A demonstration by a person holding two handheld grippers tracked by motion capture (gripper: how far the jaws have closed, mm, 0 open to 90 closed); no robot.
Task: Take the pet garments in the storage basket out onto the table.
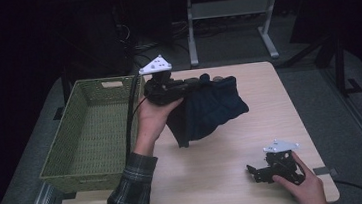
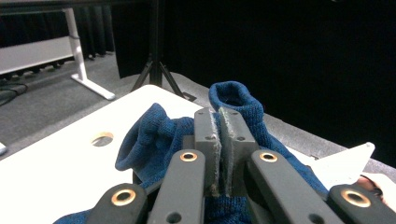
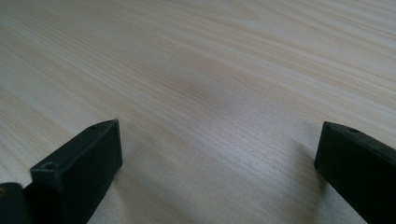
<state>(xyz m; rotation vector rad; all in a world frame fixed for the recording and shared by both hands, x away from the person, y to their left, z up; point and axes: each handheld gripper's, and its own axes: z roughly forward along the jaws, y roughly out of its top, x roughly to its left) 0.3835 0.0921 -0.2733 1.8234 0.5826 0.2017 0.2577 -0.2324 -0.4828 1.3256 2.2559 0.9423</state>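
Dark floor and black curtains surround a pale wooden bench (image 1: 216,179), and on its left side stands a large green woven basket (image 1: 92,135), empty as far as I can see. Next in size is a dark blue knitted cloth (image 1: 210,110), which hangs above the middle of the bench, near the basket's right wall; its lower part droops toward the wood. The left gripper (image 1: 180,88) carries it: in the left gripper view its fingers (image 2: 232,135) are pressed together on a thin fold of the cloth (image 2: 154,135), with most of the fabric bunched beyond and below them. The right gripper (image 1: 256,171) rests low at the near right corner of the bench, well apart from the cloth, and its fingers (image 3: 79,163) stand wide with only bare wood between them. I judge the risk is this: the pinch takes only a small edge, so the soft knit may slip out if the hand swings quickly toward the basket. The hanging part could also catch on the basket rim and drag the cloth out of the fingers.
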